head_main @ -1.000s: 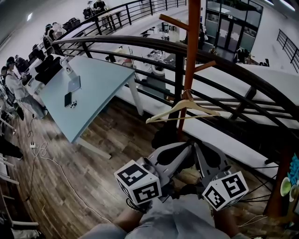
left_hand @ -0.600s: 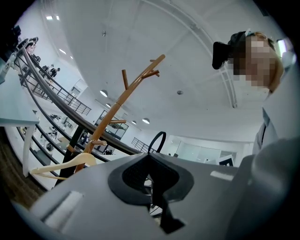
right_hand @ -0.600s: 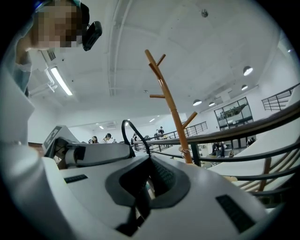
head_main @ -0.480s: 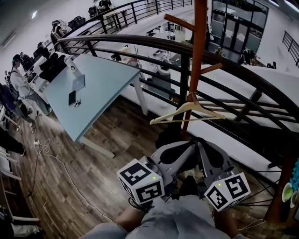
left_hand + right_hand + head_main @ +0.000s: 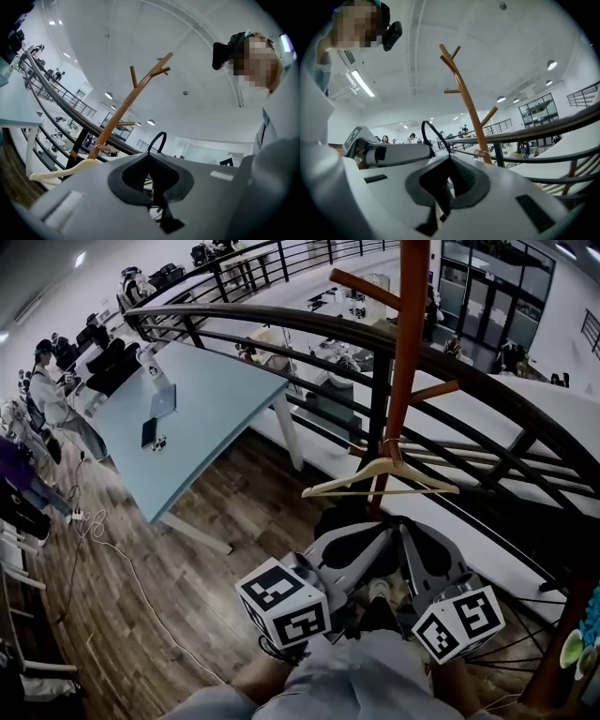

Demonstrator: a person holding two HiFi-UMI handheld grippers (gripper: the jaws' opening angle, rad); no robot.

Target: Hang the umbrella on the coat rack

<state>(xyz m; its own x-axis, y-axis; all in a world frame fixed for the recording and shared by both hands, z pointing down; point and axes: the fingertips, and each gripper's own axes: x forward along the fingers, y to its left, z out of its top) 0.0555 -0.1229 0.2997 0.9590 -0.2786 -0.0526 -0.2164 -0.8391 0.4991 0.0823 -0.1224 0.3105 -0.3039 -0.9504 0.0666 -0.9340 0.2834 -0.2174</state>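
The left gripper (image 5: pixel 151 182) and right gripper (image 5: pixel 442 188) sit side by side. Each has its jaws drawn in narrow, and each seems to pinch one foot of the umbrella's black strap loop (image 5: pixel 157 140), which stands up just past both sets of tips. The umbrella's body hangs out of sight under the grippers, so I cannot place it more exactly.

Ahead and well apart stands the coat rack (image 5: pixel 410 352), just this side of the dark railing (image 5: pixel 281 326). A bare peg (image 5: pixel 433 390) slants upward from the pole. Lower down, a wooden hanger (image 5: pixel 380 482) already fills a hook.

The main risk lies in the loop. It is thin and limp, and two separate pinches hold it open. If either one slips or the grippers drift together, the loop closes and skids off the peg tip instead of passing over it.

Because the pegs slope up, the loop has to clear the tip and slide down to the pole. Letting go before that would probably drop the umbrella at the rack's foot or against the railing.

A low approach could also knock the hanger loose, and the unseen weight may swing and pull the strap out.
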